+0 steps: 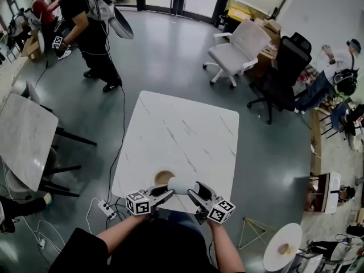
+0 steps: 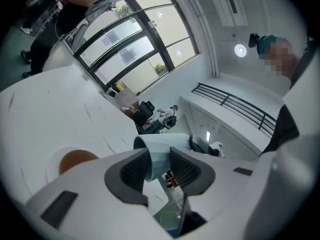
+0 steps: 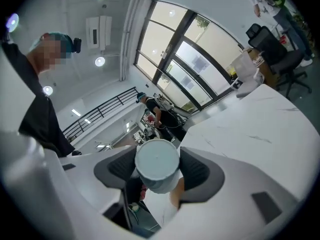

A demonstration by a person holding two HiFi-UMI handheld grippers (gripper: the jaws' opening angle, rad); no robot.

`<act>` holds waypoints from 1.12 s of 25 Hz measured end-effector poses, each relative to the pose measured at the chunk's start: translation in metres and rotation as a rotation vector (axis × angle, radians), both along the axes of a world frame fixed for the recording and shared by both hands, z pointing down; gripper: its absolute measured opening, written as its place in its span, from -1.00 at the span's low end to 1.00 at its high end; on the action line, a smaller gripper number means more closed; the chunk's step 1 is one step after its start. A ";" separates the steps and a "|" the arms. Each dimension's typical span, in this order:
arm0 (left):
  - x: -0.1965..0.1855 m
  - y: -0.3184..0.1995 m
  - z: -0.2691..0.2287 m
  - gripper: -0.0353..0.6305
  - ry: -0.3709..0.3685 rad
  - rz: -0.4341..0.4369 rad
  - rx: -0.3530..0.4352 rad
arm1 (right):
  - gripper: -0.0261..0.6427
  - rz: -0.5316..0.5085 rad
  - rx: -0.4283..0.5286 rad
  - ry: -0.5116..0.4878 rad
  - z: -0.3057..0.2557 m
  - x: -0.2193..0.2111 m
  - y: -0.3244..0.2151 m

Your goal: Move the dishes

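The left gripper [image 1: 163,195], at 7 o'clock of the load, has its jaws clenched on one end of the pale blue-white cylindrical cup [image 1: 182,185], pads against its wall on both sides. The cup lies on its side in the air over the 6 o'clock edge of the white marble-look square tabletop [image 1: 182,124]. The small white round dish with a brown centre [image 1: 164,177] sits just beside the cup at 10 o'clock. The right gripper [image 1: 197,194], at 5 o'clock, is grasping the cup's closed base end. This looks like a pass between hands. One pair of jaws should be firmly seated before the other lets go, the cup should be held level, and the left gripper should stay clear of the dish. Which way the pass runs cannot be told. The cup's mouth and any contents are hidden, the left jaws cover part of the dish, and whether its brown centre is glaze or liquid is unclear.
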State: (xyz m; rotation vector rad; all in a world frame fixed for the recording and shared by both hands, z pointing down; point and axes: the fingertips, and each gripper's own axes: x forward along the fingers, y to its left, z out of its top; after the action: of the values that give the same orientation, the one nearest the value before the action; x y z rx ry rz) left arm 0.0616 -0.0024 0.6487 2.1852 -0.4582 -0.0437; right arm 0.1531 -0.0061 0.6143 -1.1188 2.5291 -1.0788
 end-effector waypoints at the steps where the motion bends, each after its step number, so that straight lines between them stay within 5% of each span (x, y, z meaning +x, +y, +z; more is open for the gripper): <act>1: 0.002 -0.001 -0.004 -0.47 0.030 -0.001 -0.006 | -0.07 -0.021 0.004 -0.021 -0.002 0.004 0.000; 7: 0.014 -0.001 -0.044 -0.59 0.254 0.044 -0.015 | -0.07 -0.099 0.019 -0.205 -0.016 0.021 0.000; 12: 0.021 0.008 -0.051 -0.59 0.262 0.125 0.020 | -0.07 -0.077 0.007 -0.305 -0.017 0.032 -0.002; 17: 0.032 0.024 -0.053 -0.63 0.241 0.256 0.039 | -0.07 -0.168 0.027 -0.312 -0.020 0.016 0.005; 23: 0.030 0.026 -0.054 -0.67 0.271 0.224 -0.014 | -0.08 -0.112 0.020 -0.340 -0.017 0.010 0.004; 28: 0.017 0.033 -0.047 -0.73 0.202 0.268 0.034 | -0.07 -0.068 0.005 -0.295 -0.010 0.005 0.006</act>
State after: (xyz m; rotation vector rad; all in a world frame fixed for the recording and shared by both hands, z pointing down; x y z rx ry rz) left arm 0.0791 0.0303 0.6017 2.2294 -0.0498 -0.1253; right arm 0.1578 -0.0005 0.6043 -0.8083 2.3502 -1.1576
